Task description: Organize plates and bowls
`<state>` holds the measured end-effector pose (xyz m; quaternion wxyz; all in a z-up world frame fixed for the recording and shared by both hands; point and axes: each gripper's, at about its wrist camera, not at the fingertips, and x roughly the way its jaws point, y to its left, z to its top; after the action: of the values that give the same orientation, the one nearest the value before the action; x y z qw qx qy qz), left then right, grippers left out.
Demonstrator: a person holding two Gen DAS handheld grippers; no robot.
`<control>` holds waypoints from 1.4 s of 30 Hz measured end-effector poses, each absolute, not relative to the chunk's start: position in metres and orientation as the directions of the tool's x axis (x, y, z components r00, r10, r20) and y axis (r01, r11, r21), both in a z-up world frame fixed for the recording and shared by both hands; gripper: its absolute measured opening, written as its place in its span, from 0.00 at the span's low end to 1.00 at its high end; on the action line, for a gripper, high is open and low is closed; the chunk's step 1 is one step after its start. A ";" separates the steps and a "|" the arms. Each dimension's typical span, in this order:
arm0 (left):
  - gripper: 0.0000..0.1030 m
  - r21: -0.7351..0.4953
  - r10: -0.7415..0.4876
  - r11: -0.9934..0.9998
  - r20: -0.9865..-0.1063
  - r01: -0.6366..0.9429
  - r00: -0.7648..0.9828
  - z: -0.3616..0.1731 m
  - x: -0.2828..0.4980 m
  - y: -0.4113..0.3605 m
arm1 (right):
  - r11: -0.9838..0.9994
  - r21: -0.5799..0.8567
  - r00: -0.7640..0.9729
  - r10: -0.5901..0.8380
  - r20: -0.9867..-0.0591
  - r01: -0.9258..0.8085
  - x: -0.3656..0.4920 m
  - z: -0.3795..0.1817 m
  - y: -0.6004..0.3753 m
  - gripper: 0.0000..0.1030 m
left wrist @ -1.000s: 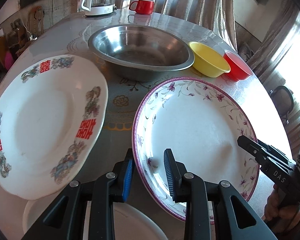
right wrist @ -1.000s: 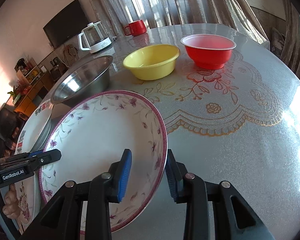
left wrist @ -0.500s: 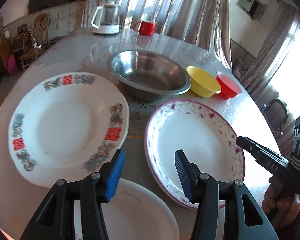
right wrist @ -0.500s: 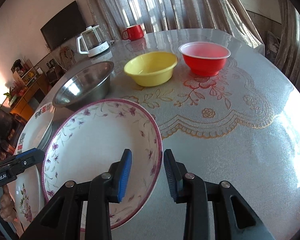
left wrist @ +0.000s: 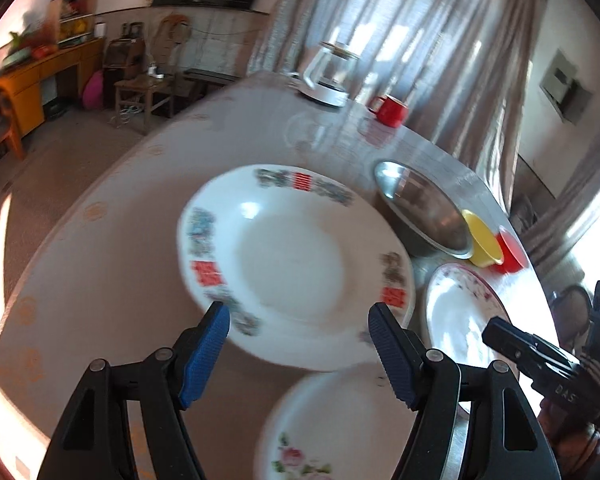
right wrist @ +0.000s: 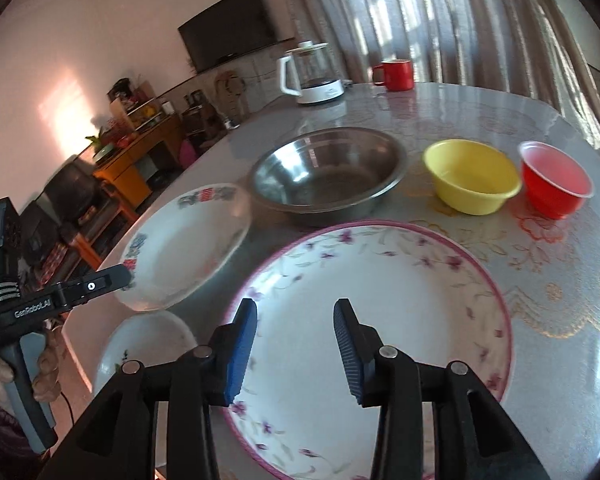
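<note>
**Plates still spread out, both hands free**

Nothing is stacked yet as far as I can see. The floral-rimmed plate (right wrist: 380, 344) lies flat on the surface (right wrist: 560, 280) right under my right hand-held gripper (right wrist: 295, 344). The plate with red characters (left wrist: 292, 256) sits just beside it, in front of my left hand-held gripper (left wrist: 300, 354), and a small rose plate (left wrist: 332, 432) lies at the near edge, close below it. Behind them stand the steel bowl (right wrist: 328, 172), the yellow bowl (right wrist: 472, 176) and the red bowl (right wrist: 556, 184) in a row, each apart from the next. So I judge the sorting barely begun: plates to pile, bowls to nest.

My left jaws have just been opening and now stand wide with nothing between them, aimed down at the near rim of the red-character plate. My right jaws have just been opening a little too; they hover above the floral plate, empty, pointing down and forward, touching nothing.
</note>
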<state>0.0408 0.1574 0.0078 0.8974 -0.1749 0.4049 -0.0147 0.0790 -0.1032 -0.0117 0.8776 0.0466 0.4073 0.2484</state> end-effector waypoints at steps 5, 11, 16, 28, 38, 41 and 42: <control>0.85 -0.365 -0.118 0.903 -0.720 -0.228 0.684 -0.004 0.038 0.197 | 0.825 0.340 0.466 0.543 -0.699 -0.451 0.103 -0.016 -0.065 0.46; 0.86 -0.454 -0.167 0.852 -0.708 -0.261 0.687 -0.017 0.041 0.228 | 0.817 0.331 0.432 0.542 -0.721 -0.473 0.135 -0.024 -0.031 0.47; 0.82 -0.429 -0.139 0.848 -0.746 -0.311 0.651 -0.027 0.051 0.242 | 0.835 0.318 0.421 0.512 -0.749 -0.450 0.157 -0.033 -0.021 0.47; 0.51 -0.459 -0.203 0.860 -0.708 -0.222 0.677 -0.031 0.070 0.240 | 0.834 0.319 0.402 0.508 -0.761 -0.451 0.175 -0.041 -0.012 0.47; 0.38 -0.421 -0.228 0.891 -0.738 -0.169 0.635 -0.037 0.088 0.230 | 0.828 0.319 0.374 0.507 -0.777 -0.461 0.180 -0.050 -0.002 0.47; 0.29 -0.406 -0.230 0.903 -0.735 -0.142 0.637 -0.035 0.090 0.225 | 0.826 0.320 0.365 0.508 -0.781 -0.465 0.181 -0.052 -0.001 0.47; 0.23 -0.402 -0.234 0.907 -0.732 -0.128 0.639 -0.034 0.090 0.223 | 0.825 0.318 0.362 0.507 -0.782 -0.468 0.181 -0.052 0.000 0.47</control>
<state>0.0905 0.2233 -0.0338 0.8798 -0.2136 0.4236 -0.0303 0.1808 0.0001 -0.0523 0.8250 0.0204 0.4814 0.2954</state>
